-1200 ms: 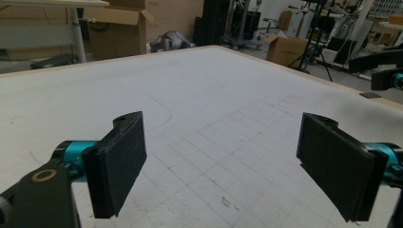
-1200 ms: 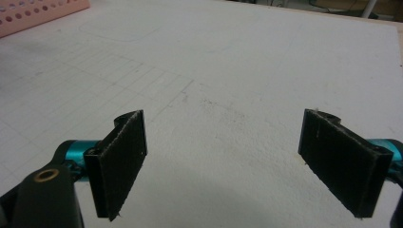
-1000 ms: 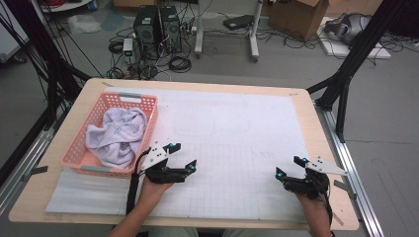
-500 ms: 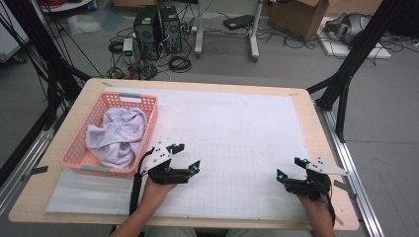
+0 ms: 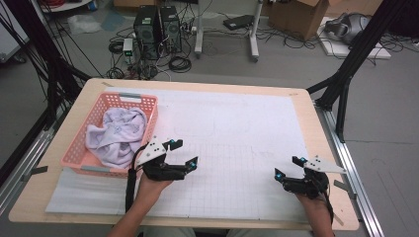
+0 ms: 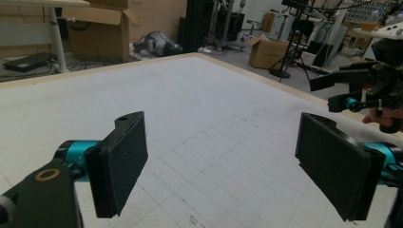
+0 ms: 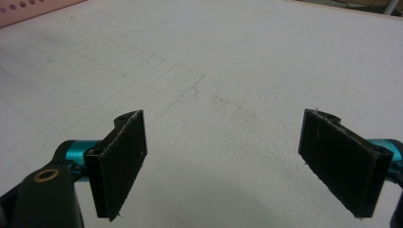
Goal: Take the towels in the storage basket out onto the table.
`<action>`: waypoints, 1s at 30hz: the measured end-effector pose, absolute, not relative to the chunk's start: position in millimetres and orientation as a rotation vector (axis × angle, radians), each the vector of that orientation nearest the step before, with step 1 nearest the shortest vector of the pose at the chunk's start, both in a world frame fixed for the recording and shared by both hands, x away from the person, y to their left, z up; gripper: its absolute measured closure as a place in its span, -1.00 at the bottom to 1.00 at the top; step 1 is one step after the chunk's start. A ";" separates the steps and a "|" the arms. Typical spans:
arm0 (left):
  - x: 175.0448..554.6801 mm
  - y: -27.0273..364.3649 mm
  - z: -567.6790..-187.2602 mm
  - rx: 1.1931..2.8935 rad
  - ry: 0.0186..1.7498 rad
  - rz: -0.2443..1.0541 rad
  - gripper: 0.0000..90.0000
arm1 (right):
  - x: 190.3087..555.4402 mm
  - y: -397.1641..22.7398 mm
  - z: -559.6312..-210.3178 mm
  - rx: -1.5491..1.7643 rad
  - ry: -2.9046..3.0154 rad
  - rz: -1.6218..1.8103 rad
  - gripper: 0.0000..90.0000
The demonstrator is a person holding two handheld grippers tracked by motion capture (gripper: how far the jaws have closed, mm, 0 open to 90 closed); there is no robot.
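A pink plastic basket [image 5: 150, 111] stands at the left of the table with a crumpled pale lavender cloth [image 5: 116, 136] inside it. Just right of the basket's near corner, my left gripper [image 5: 184, 154] hovers over the white gridded mat [image 5: 237, 128], jaws wide apart and empty. Its own view shows the left gripper [image 6: 221, 166] open above the mat [image 6: 190, 104]. At the near right my right gripper [image 5: 289, 167] is open too, holding nothing. The right gripper [image 7: 223, 164] sits low over the mat [image 7: 237, 61].
The other gripper [image 6: 366, 90] shows far off in the left gripper view. A sliver of the pink basket [image 7: 28, 8] edges the right gripper view. Beyond the table lie computer towers [image 5: 158, 29], cables, cardboard boxes [image 5: 296, 15] and black frame legs [image 5: 346, 74].
My left gripper has drifted slightly right, away from the basket. The right gripper has barely moved. Both stay open.
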State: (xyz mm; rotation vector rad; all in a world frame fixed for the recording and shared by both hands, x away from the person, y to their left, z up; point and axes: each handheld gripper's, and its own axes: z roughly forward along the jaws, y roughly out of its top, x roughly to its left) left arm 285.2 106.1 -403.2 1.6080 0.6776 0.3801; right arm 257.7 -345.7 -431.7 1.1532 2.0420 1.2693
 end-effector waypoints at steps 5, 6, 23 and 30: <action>286.3 119.0 -386.4 1.574 0.681 0.419 -0.59 | 258.6 -342.1 -431.7 1.143 2.059 1.268 -0.66; 287.1 122.8 -382.9 1.567 0.683 0.423 -0.59 | 258.8 -341.9 -431.7 1.139 2.060 1.267 -0.66; 308.0 213.1 -339.3 1.549 0.828 0.628 -0.63 | 259.3 -341.2 -432.4 1.146 2.062 1.273 -0.66; 324.7 245.8 -343.4 1.597 0.942 0.654 -0.63 | 259.2 -341.0 -432.9 1.143 2.065 1.265 -0.66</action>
